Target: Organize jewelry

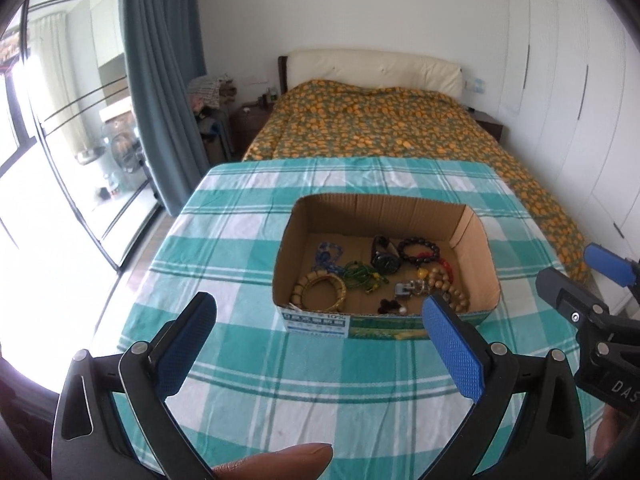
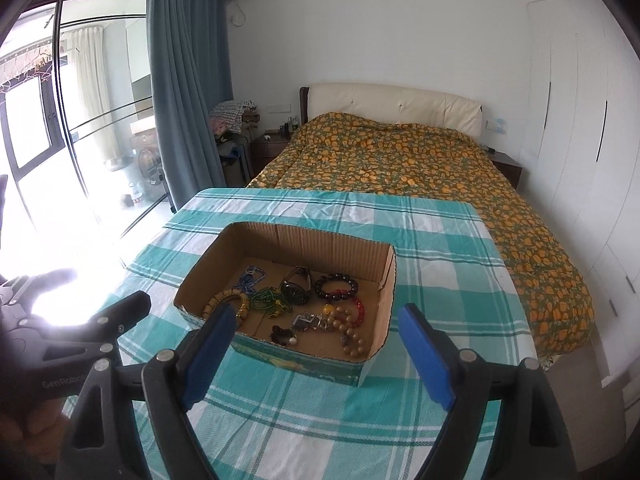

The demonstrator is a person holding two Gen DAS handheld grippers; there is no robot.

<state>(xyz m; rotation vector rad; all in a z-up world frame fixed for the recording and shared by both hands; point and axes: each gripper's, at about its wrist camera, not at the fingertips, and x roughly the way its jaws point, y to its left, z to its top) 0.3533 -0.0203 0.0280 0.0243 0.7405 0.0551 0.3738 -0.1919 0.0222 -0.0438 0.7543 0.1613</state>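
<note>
A shallow cardboard box [image 1: 288, 248] [image 2: 384, 276] stands on the checked tablecloth and holds several jewelry pieces: a blue bead string [image 1: 326, 254], a green bead string [image 1: 360, 274], a yellow-brown bangle [image 1: 320, 290] [image 2: 228, 300], a black watch [image 1: 384, 258] [image 2: 296, 290], a dark bead bracelet [image 1: 420, 250] [image 2: 336, 286] and a tan wooden bead strand [image 1: 448, 290] [image 2: 352, 334]. My left gripper [image 1: 320, 312] is open and empty, just short of the box's near wall. My right gripper [image 2: 316, 320] is open and empty, at the box's near edge; it also shows at the right of the left wrist view [image 1: 600, 280].
The table [image 1: 224, 360] [image 2: 320, 420] wears a teal and white checked cloth. A bed with an orange-patterned cover [image 1: 380, 124] [image 2: 420, 164] lies behind it. White wardrobe doors [image 2: 580, 140] stand to the right, a blue curtain [image 2: 184, 80] and glass doors to the left.
</note>
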